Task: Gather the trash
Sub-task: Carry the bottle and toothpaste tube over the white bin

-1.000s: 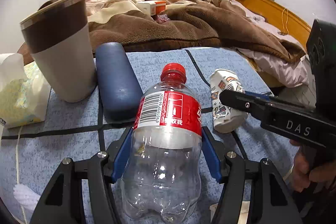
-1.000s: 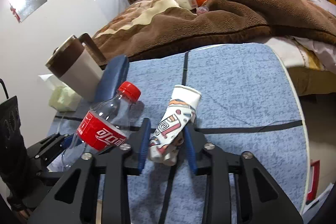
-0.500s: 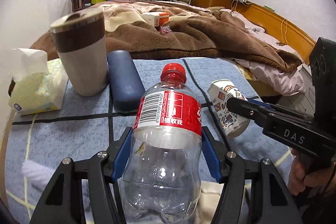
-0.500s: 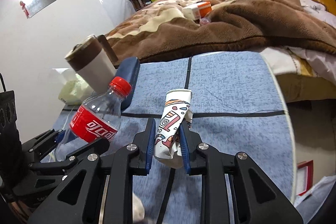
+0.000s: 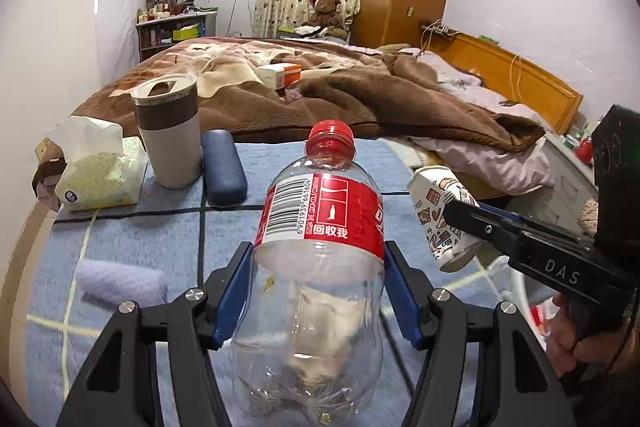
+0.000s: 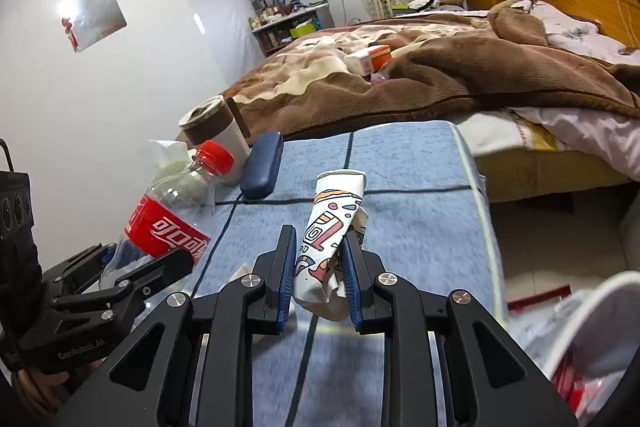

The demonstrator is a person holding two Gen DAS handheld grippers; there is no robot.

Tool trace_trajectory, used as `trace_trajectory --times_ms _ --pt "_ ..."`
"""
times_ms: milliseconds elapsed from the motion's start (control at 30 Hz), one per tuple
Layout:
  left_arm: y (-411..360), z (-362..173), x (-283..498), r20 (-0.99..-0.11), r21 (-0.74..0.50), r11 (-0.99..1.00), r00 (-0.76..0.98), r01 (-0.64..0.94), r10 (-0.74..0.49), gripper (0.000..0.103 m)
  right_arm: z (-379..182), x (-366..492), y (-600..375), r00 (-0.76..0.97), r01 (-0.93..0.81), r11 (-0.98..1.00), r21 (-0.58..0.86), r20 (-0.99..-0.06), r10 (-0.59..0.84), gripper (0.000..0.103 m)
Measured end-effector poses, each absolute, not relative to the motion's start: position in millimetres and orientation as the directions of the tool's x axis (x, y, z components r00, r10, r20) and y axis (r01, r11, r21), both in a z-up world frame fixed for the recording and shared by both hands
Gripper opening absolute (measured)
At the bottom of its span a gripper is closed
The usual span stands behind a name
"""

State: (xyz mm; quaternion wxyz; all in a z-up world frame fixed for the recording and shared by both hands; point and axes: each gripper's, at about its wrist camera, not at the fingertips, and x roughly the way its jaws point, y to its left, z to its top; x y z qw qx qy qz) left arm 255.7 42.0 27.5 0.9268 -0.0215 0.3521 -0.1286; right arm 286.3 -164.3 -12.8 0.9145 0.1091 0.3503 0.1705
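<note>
My left gripper (image 5: 318, 291) is shut on an empty clear plastic bottle (image 5: 320, 247) with a red cap and red label, held upright above the blue cloth-covered table (image 5: 160, 239). The same bottle (image 6: 168, 219) shows at the left of the right wrist view. My right gripper (image 6: 320, 267) is shut on a crushed paper cup (image 6: 328, 243) printed with colourful drawings, lifted off the table. That cup (image 5: 440, 211) and the right gripper (image 5: 480, 223) appear at the right of the left wrist view, beside the bottle.
On the table stand a grey-and-brown tumbler (image 5: 170, 131), a dark blue case (image 5: 222, 167), a tissue pack (image 5: 96, 171) and a white cloth roll (image 5: 120, 283). A bed with a brown blanket (image 5: 340, 99) lies behind. A white bag with red items (image 6: 580, 347) is at lower right.
Both grippers have risen and drawn back from the table with the bottle and the cup still held. The tumbler, case and tissue pack now look farther away.
</note>
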Motion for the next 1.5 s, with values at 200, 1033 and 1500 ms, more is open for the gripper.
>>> trace_trajectory --times_ms 200,1033,1500 --pt "29.2 39.9 222.1 -0.619 -0.121 0.961 0.738 0.248 -0.269 0.065 -2.8 254.9 -182.6 0.733 -0.215 0.922 0.323 -0.57 0.371 0.023" --pt "-84.9 49.9 136.1 -0.555 -0.143 0.861 0.681 0.489 -0.479 0.065 2.4 147.6 -276.1 0.859 0.014 0.963 0.268 -0.496 0.125 0.023" --pt "-160.1 30.4 128.2 -0.597 -0.153 0.783 0.575 0.603 -0.559 0.065 -19.0 124.4 -334.7 0.844 0.181 0.94 0.289 -0.537 0.003 0.023"
